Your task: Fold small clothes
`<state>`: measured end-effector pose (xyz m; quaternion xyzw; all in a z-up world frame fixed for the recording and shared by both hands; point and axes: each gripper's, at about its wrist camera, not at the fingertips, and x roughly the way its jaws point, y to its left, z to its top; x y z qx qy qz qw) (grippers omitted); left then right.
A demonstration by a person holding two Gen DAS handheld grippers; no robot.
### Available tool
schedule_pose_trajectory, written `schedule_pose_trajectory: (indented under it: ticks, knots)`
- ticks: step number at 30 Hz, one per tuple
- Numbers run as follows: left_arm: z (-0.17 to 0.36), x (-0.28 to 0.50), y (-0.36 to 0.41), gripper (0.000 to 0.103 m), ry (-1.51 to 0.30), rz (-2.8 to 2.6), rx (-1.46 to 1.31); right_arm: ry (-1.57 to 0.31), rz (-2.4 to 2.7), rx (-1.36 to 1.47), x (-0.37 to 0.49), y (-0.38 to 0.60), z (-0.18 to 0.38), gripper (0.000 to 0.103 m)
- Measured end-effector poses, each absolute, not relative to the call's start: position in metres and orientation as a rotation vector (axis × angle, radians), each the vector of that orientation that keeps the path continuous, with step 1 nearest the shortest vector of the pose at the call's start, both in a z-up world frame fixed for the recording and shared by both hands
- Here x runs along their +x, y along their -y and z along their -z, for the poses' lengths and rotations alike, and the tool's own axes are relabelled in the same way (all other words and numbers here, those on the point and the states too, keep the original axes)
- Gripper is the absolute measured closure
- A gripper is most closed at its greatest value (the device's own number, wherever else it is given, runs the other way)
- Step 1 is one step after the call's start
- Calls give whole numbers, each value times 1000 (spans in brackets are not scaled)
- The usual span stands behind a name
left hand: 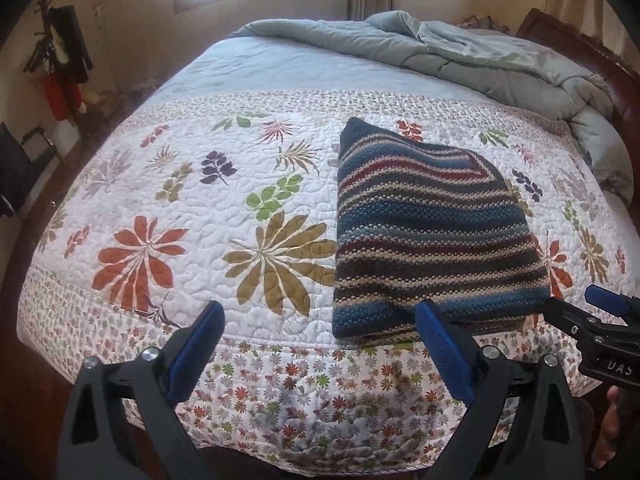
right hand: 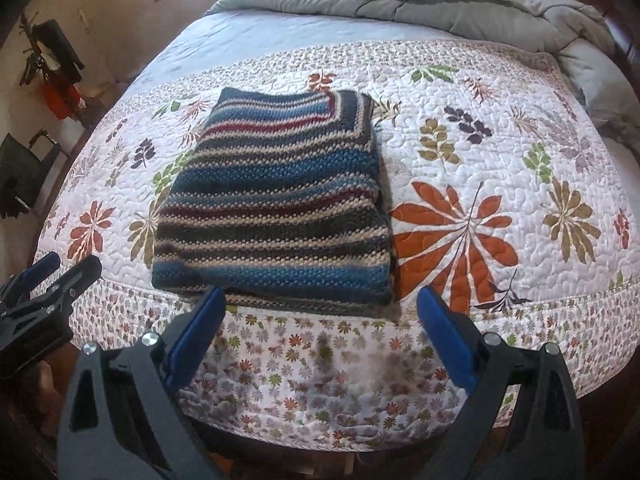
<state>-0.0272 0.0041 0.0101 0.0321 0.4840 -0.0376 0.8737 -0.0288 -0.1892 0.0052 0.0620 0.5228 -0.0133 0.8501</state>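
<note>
Lying folded on the floral quilt (right hand: pixel 480 128), striped knit sweater (right hand: pixel 276 196) just beyond fingertips; left gripper (left hand: pixel 320 320) and right gripper (right hand: pixel 322 304) both spread apart, empty.

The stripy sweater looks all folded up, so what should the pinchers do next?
Probably back away: the striped knitted sweater already lies as a neat rectangle on the floral quilt, and both the left gripper and right gripper hang open, holding nothing.

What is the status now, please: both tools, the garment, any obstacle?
Left tool open, empty. Right tool open, empty. Striped knit garment folded flat on floral quilt, untouched. Nothing in the way.
</note>
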Motion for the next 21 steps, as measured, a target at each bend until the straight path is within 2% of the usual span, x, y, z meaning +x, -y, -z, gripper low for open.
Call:
schedule_pose_trajectory:
  ticks: [21]
  knots:
    - [6,-23,7,6,-1053,86,102,-1110,45,111,-26,190,3,7]
